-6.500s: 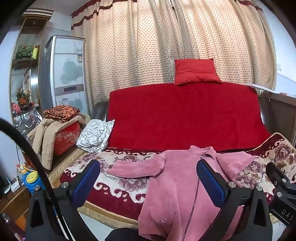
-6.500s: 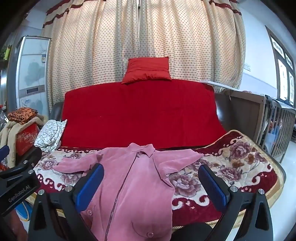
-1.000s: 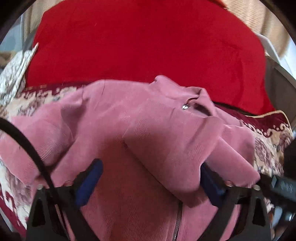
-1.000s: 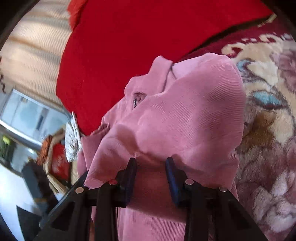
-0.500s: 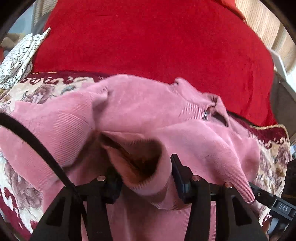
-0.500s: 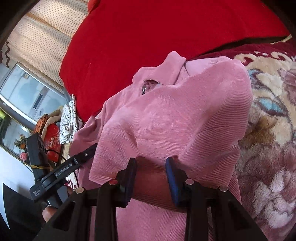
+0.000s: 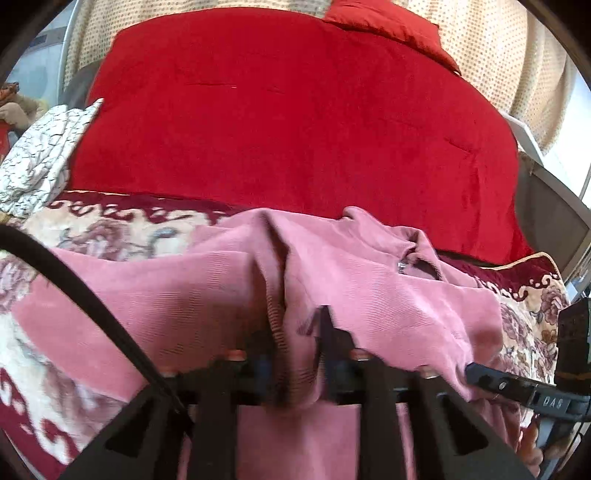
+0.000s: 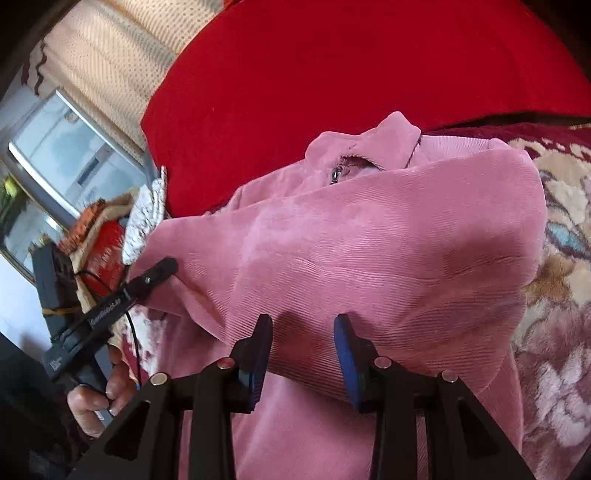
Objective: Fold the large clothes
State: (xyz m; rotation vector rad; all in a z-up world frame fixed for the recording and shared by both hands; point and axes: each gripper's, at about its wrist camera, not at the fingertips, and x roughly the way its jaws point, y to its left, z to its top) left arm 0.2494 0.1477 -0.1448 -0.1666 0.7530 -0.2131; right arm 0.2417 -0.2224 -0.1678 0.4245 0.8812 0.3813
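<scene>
A pink corduroy zip jacket (image 7: 388, 280) lies on the sofa seat with its collar toward the backrest. My left gripper (image 7: 295, 328) pinches a bunched fold of its left sleeve; the jaws are opening slightly with the cloth still pressed between the pads. In the right wrist view the jacket (image 8: 369, 251) has its right sleeve folded across the chest. My right gripper (image 8: 303, 325) is shut on the edge of that fold. A hand (image 8: 92, 398) holds the left gripper's handle at the lower left.
A red cover (image 7: 295, 129) drapes the sofa back, with a red pillow (image 7: 388, 26) on top. The floral blanket (image 7: 92, 229) covers the seat. A white patterned cushion (image 7: 37, 158) lies at the left end. Beyond it are piled clothes (image 8: 99, 229) and a cabinet (image 8: 66, 147).
My left gripper went from wide open over the jacket to closed on the left sleeve and lifted it back. My right gripper kept its grip on the right sleeve and rolled.
</scene>
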